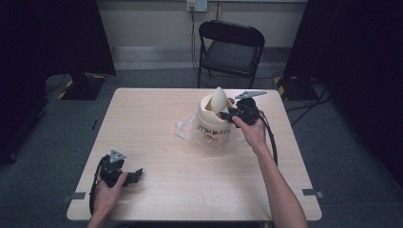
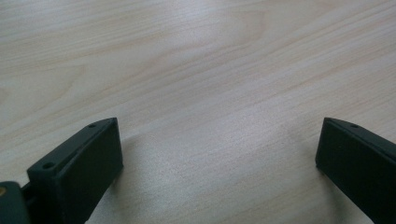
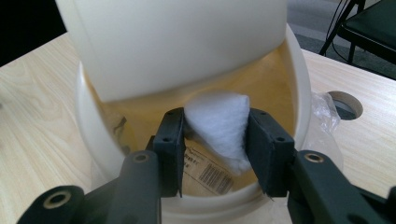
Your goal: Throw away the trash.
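While a white wad [image 3: 223, 126] is clamped between its closed jaws, the right tool [image 3: 217, 147] is held at the mouth of a cream bin [image 1: 214, 126], just under the bin's tilted swing lid [image 3: 177, 44]. A barcoded label [image 3: 212, 175] is seen inside the bin, below the wad. A clear plastic bag [image 1: 183, 130] lies against the bin, on the side away from that tool. Well apart, the left tool [image 2: 219, 154] is rested low over the bare surface [image 2: 196, 70], its jaws spread wide with nothing between them.
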`<control>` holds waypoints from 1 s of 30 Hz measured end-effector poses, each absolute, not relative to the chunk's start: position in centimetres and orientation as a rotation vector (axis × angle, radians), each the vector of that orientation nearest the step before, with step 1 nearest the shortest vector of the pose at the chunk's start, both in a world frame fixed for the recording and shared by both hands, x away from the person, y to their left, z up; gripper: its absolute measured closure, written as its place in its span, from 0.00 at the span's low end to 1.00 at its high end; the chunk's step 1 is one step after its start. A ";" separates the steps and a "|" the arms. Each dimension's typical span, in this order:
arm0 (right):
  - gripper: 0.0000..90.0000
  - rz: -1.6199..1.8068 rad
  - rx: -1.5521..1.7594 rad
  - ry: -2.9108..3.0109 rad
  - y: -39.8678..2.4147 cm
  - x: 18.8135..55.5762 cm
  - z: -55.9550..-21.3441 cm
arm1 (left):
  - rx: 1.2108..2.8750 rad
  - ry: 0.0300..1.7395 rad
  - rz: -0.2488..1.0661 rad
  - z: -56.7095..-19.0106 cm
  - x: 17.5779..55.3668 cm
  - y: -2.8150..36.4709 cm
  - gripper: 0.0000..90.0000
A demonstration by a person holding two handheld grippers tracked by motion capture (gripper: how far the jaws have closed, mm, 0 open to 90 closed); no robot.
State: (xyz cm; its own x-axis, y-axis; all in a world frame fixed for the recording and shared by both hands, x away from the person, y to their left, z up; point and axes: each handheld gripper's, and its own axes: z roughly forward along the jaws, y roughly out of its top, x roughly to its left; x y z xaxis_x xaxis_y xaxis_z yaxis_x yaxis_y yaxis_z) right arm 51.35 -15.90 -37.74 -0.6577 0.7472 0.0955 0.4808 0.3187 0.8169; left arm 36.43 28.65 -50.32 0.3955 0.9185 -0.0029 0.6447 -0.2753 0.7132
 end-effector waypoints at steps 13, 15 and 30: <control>0.65 1.231 1.114 2.321 -15.0 52.5 -38.4 | 2.020 1.331 0.555 -50.3 36.4 28.7 0.00; 0.65 1.229 1.118 2.327 -14.9 52.7 -38.4 | 2.020 1.331 0.555 -50.3 36.4 28.6 0.00; 0.56 1.178 1.123 2.342 -14.2 53.1 -38.5 | 2.020 1.331 0.555 -50.3 36.4 28.7 0.00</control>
